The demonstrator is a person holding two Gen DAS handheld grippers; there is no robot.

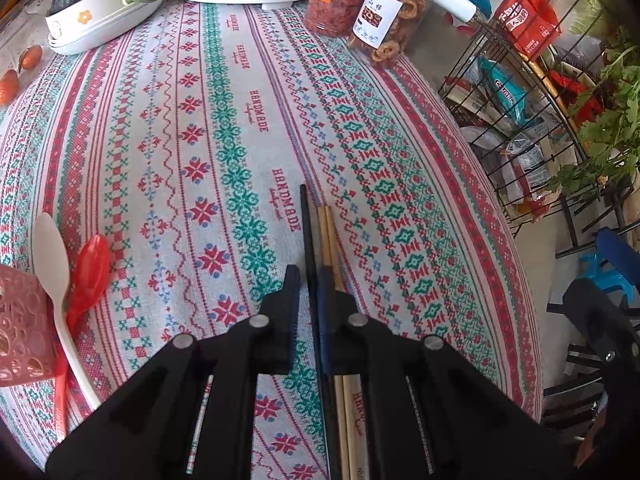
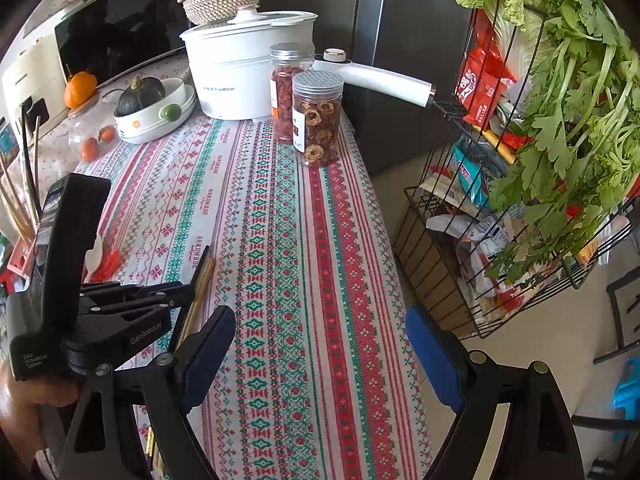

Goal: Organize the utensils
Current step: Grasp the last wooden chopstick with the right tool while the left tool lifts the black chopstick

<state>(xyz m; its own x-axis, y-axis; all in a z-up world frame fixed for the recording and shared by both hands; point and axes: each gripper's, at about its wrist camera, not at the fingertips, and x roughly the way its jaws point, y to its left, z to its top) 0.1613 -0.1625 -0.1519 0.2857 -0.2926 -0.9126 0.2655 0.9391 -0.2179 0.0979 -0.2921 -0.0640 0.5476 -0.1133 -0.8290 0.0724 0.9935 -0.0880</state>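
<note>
My left gripper (image 1: 310, 292) is shut on a bundle of chopsticks (image 1: 325, 240), one black and two wooden, whose tips stick out past the fingertips above the patterned tablecloth (image 1: 224, 128). In the right wrist view the same left gripper (image 2: 188, 288) holds the chopsticks (image 2: 203, 280) at the left. A white spoon (image 1: 48, 248) and a red spoon (image 1: 94, 264) lie beside a pink perforated holder (image 1: 20, 328) at the table's left. More chopsticks (image 2: 18, 208) stand in that holder. My right gripper (image 2: 322, 356) is open over the cloth, with nothing between its blue pads (image 2: 208, 356).
At the back stand a white electric pot (image 2: 240, 76), two jars of dried fruit (image 2: 316, 120) and stacked bowls with a dark squash (image 2: 140, 96). A black wire rack (image 2: 480, 200) with snack packets and leafy greens stands off the table's right edge.
</note>
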